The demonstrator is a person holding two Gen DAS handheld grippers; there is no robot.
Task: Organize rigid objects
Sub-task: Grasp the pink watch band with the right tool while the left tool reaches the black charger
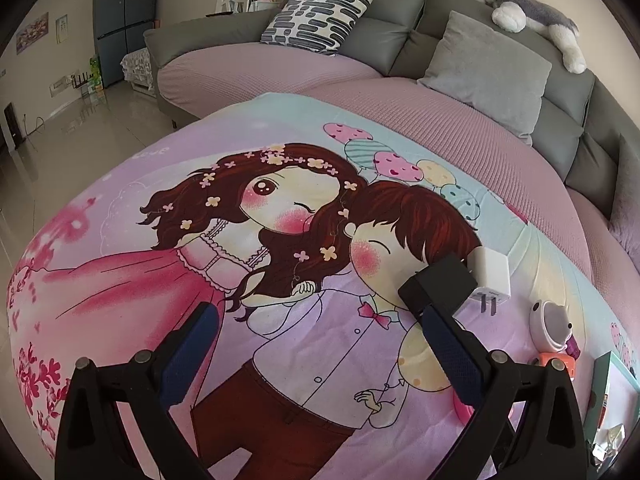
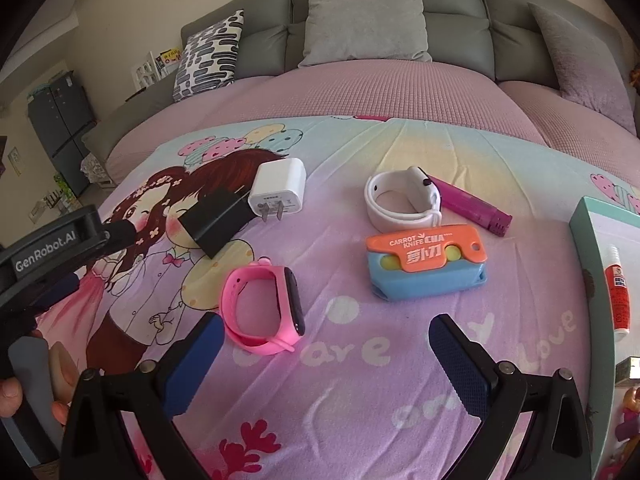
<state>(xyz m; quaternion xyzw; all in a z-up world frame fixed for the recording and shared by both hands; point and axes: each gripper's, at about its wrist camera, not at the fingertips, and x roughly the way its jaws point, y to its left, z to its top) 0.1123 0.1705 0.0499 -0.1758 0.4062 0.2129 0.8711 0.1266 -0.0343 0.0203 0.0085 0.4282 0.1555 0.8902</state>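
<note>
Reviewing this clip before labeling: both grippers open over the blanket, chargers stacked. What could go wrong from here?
1. The black charger overlaps the white charger; the left gripper, jaws open beside them, could drag both.
2. The pink watch lies right at the right gripper, whose left finger might knock it aside.
3. The soft, wrinkled blanket could let the carrot knife toy tilt or slide when gripped.
</note>
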